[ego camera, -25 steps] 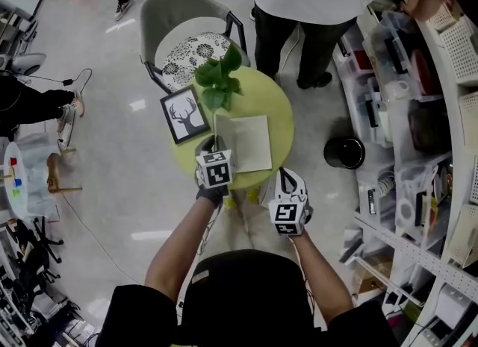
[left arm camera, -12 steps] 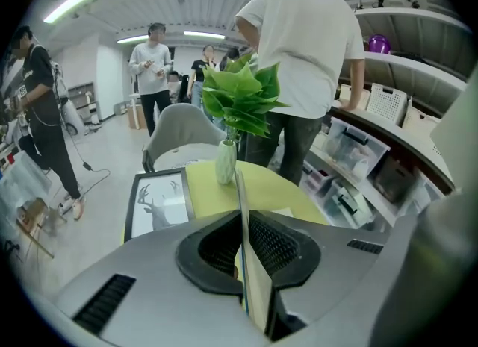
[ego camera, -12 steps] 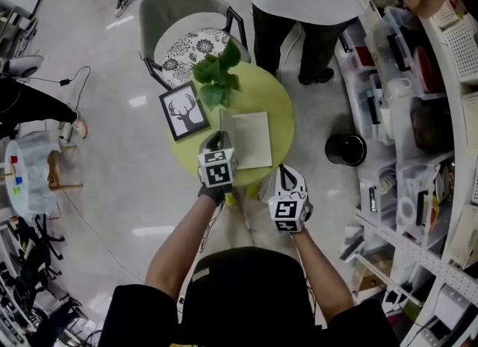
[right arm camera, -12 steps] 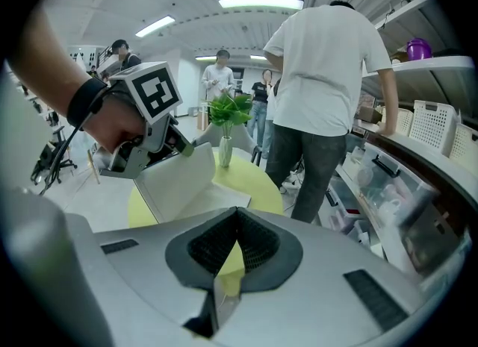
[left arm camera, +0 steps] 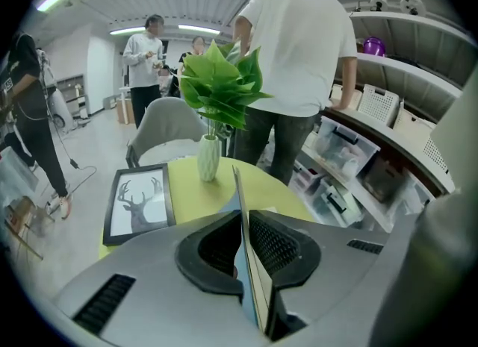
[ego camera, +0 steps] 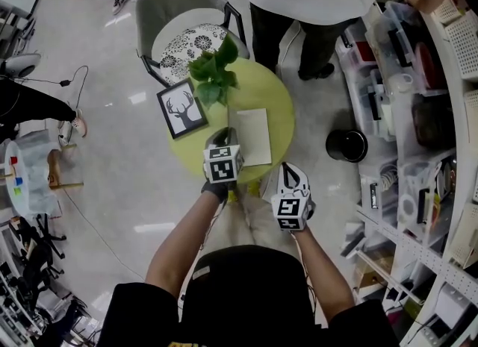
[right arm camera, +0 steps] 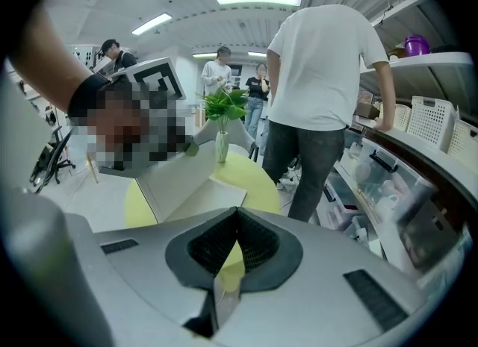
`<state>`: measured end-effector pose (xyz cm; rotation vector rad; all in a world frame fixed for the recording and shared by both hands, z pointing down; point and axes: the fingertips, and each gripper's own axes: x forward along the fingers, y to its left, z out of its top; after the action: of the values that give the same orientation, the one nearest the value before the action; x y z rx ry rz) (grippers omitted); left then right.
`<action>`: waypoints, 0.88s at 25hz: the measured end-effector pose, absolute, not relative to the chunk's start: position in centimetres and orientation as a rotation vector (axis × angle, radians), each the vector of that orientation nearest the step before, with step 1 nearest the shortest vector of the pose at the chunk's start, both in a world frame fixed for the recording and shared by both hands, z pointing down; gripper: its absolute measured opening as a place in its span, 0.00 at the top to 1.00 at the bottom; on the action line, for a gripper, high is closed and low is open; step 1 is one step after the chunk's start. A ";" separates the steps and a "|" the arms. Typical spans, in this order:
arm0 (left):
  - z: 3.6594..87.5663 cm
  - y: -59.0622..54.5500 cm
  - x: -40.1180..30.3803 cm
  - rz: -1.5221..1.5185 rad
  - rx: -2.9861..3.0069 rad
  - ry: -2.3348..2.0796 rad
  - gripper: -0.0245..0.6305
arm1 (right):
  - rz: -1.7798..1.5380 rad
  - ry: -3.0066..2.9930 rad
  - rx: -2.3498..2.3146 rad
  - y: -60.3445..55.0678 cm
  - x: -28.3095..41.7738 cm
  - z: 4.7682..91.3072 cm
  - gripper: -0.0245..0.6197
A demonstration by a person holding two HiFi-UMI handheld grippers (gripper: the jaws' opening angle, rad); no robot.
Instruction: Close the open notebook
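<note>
The notebook (ego camera: 254, 136) lies on the round yellow-green table (ego camera: 272, 99), its right page flat. Its left cover (left arm camera: 239, 204) stands nearly upright on edge, and my left gripper (ego camera: 219, 139) is shut on that cover's near edge; the left gripper view shows the thin cover pinched between the black pads (left arm camera: 278, 242). In the right gripper view the notebook (right arm camera: 187, 181) forms a V, with the lifted cover under the left gripper's marker cube (right arm camera: 158, 77). My right gripper (ego camera: 291, 171) hovers shut and empty off the table's near right edge.
A leafy plant in a white vase (ego camera: 213, 77) and a framed deer picture (ego camera: 181, 108) stand on the table's left side. A grey chair (ego camera: 183, 28) and a standing person (ego camera: 314, 10) are behind it. Shelves with bins (ego camera: 426, 99) and a black pot (ego camera: 346, 145) are on the right.
My left gripper has shifted right with the cover, which now stands steeper over the right page. The right gripper has stayed where it was.
</note>
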<state>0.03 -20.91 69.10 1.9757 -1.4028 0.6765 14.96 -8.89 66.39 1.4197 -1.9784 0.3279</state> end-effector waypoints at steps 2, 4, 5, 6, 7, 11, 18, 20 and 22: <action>69.3 -20.9 0.4 0.686 1.978 -1.387 0.89 | 0.335 -1.974 1.426 -8.9 15.2 66.4 0.96; 69.5 -21.1 0.5 0.677 1.975 -1.384 0.89 | 0.346 -1.971 1.424 -9.0 15.3 66.6 0.96; 69.4 -21.4 0.6 0.663 1.974 -1.389 0.89 | 0.353 -1.970 1.420 -9.0 15.4 66.7 0.96; 69.4 -21.6 0.6 0.653 1.970 -1.394 0.89 | 0.360 -1.970 1.416 -9.0 15.5 66.9 0.96; 69.5 -21.7 0.6 0.654 1.965 -1.392 0.89 | 0.365 -1.969 1.413 -9.0 15.5 67.0 0.96; 70.4 -21.4 1.0 0.675 1.962 -1.356 0.89 | 0.373 -1.966 1.407 -8.7 15.7 67.4 0.96; 71.1 -21.5 3.1 0.667 1.980 -1.303 0.89 | 0.381 -1.958 1.396 -8.8 16.1 67.8 0.96; 71.5 -21.6 3.7 0.672 1.983 -1.287 0.89 | 0.379 -1.955 1.395 -8.9 16.3 68.0 0.96; 71.9 -21.7 4.2 0.673 1.983 -1.274 0.89 | 0.378 -1.952 1.393 -9.0 16.4 68.1 0.96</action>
<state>4.19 -21.67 71.87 1.9832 -1.2739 0.6730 16.37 -8.97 68.06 1.3932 -1.9522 0.3781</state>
